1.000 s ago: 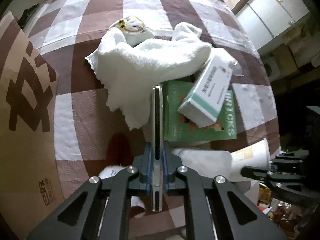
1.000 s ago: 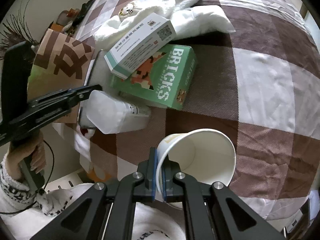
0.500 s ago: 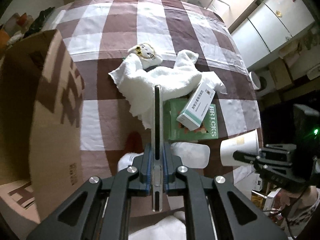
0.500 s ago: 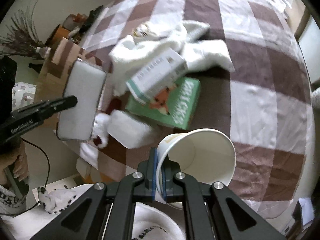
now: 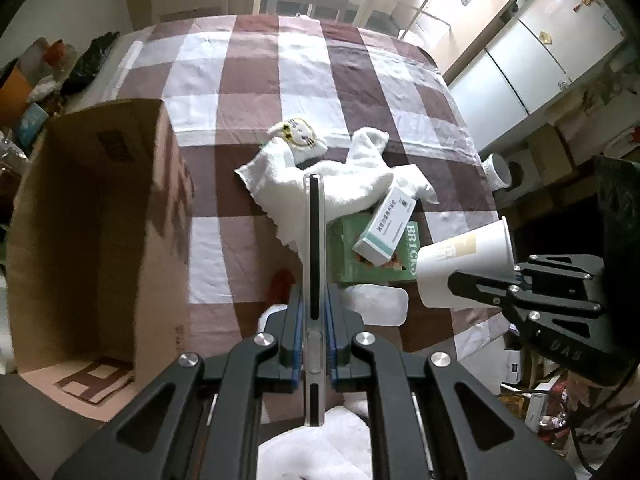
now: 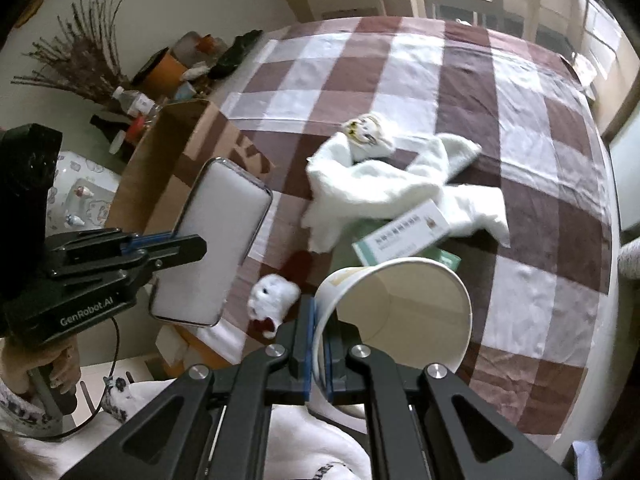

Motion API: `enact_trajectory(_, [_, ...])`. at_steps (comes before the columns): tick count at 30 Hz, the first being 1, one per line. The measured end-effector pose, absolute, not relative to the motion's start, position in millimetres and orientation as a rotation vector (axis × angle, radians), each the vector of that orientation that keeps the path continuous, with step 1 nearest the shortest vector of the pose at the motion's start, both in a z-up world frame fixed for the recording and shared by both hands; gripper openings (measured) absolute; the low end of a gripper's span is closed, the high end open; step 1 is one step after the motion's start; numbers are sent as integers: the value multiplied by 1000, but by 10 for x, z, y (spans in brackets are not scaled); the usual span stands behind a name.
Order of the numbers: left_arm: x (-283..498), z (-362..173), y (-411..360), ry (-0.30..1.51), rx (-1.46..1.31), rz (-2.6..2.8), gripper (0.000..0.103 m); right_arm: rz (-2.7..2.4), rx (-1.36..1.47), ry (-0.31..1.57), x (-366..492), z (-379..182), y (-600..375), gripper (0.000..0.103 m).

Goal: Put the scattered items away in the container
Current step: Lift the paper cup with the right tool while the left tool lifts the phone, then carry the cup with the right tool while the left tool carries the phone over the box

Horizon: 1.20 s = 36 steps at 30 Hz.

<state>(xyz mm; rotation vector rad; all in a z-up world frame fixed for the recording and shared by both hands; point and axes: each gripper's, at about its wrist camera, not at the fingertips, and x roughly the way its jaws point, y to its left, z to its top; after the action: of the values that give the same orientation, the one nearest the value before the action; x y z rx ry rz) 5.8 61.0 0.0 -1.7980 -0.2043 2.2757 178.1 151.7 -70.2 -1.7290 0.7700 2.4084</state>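
My left gripper (image 5: pixel 313 300) is shut on a flat white phone-like slab (image 5: pixel 313 264), held edge-on high above the table; its broad face shows in the right wrist view (image 6: pixel 212 248). My right gripper (image 6: pixel 318 316) is shut on the rim of a white paper cup (image 6: pixel 400 304), also lifted; the cup shows in the left wrist view (image 5: pixel 464 260). The open cardboard box (image 5: pixel 92 220) stands on the table's left. A white towel (image 5: pixel 340 188), a white-teal carton (image 5: pixel 386 228), a green BRICKS box (image 5: pixel 376 268) and a white plastic bottle (image 5: pixel 380 304) lie on the table.
The table has a brown and white checked cloth (image 5: pixel 280 72). A small white cat plush (image 5: pixel 298 136) lies by the towel. A small red and white plush (image 6: pixel 272 300) lies near the front edge. Clutter stands beyond the box (image 6: pixel 168 68).
Both grippers have risen well above the table with their loads. The view has widened, and the open top of the cardboard box has come into the left wrist view.
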Motion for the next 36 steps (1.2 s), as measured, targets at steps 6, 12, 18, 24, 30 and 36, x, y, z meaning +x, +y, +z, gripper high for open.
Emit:
enact_trajectory(6, [95,180,421,-229,-1765,2296,10,2435,-1729,717,1604,-528,1360,4])
enact_trajectory(12, [126,397,196,-289,-1712,2337,10,2480,-1723,653,1394,-334,1220,4])
enact_trajectory(18, [127,611,-66,-327,-1662,2396,10,2534,-1733,589,1152,-182,1061,4])
enact_trajectory(24, [151,704,-414,-380,-1661,2455,10,2564,-1739,554,910,-96,909,4])
enact_trajectory(30, [196,686,-801,-444,-1690,2499,10,2605,-1766,512,663,-42,748,4])
enact_trajectory(36, [212,641,-1050,-482,-1710,2527,10,2645,-1790,472,422,5,575,4])
